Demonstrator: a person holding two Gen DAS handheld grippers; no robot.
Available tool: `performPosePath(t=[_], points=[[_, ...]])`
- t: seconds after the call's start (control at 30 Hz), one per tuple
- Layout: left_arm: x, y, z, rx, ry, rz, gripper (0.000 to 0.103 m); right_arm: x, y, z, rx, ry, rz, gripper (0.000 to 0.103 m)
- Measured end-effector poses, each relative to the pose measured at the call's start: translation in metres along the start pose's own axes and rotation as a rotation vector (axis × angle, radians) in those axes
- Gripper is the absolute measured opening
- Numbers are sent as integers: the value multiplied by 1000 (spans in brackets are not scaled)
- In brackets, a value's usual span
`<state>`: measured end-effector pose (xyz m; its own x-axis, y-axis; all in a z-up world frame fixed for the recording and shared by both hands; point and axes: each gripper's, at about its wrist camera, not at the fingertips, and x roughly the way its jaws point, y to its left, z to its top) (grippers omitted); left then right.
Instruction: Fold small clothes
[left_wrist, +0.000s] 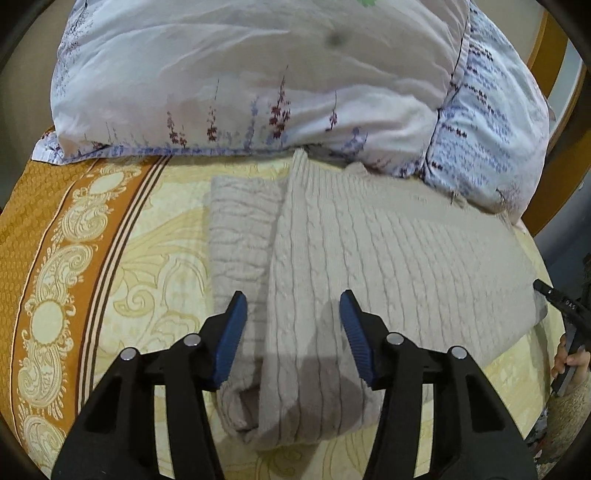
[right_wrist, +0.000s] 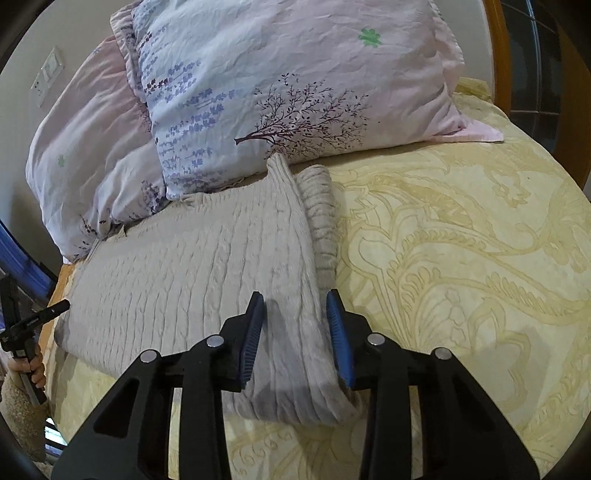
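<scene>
A beige cable-knit sweater lies on the bed, partly folded, with a sleeve folded alongside its body at the left. My left gripper is open and hovers over the sweater's near left part, jaws either side of the fold line. In the right wrist view the same sweater lies left of centre. My right gripper is open above the sweater's near right edge, its jaws straddling that edge. Neither holds cloth.
A yellow patterned bedspread with an orange border covers the bed. Floral pillows lie just behind the sweater. A wooden headboard stands at the far right. The other gripper shows at the frame edges.
</scene>
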<state>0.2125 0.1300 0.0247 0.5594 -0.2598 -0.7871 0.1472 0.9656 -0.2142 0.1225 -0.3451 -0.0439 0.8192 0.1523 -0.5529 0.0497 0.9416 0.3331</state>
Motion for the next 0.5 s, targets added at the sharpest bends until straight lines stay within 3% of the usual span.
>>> performPosePath(t=[0.07,0.27,0.43,0.5], points=[[-1,0,-4,-3,5,-9,46,-3,0,-6,-17,7,-4,35],[-5,2,-14,-37,7,-46,28,-9,2,-19,-51,2,-19,11],[-8,1,-19,-48,2,-69,8,-12,3,-24,-51,-10,-14,9],[-10,2,-20,-53,3,-76,7,-15,2,-24,-39,-20,-8,8]])
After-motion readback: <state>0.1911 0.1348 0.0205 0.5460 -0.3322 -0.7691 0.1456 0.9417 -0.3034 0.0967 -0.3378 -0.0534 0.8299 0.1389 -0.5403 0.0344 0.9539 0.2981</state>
